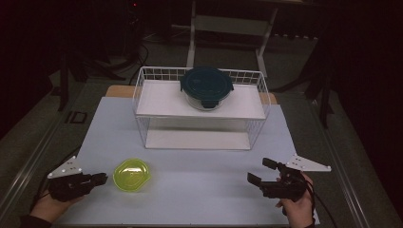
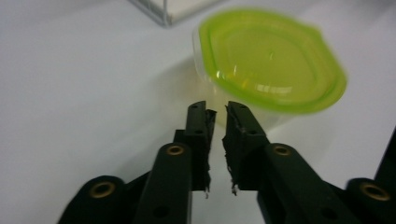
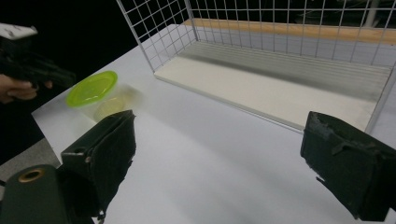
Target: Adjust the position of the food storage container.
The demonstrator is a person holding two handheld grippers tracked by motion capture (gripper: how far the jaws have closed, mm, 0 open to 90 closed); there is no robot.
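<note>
A small clear tub with a lime-green lid (image 1: 131, 175) (image 2: 271, 65) (image 3: 92, 87) stands on the pale blue table top near the front left. My left gripper (image 1: 102, 179) (image 2: 217, 112) lies low just left of it, pointing at its side wall and stopping short of it. Its jaws are nearly together with only a thin slit and nothing between them. My right gripper (image 1: 259, 170) (image 3: 219, 135) is at the front right, jaws spread wide and empty, aimed across the table toward the tub. The right gripper view also catches the left gripper (image 3: 65, 77) beside the tub.
A white wire rack (image 1: 142, 95) (image 3: 280, 88) with two shelves stands at the back middle of the table (image 1: 199, 190). A round glass container with a dark teal lid (image 1: 206, 86) sits on its upper shelf. The surroundings beyond the table are dark.
</note>
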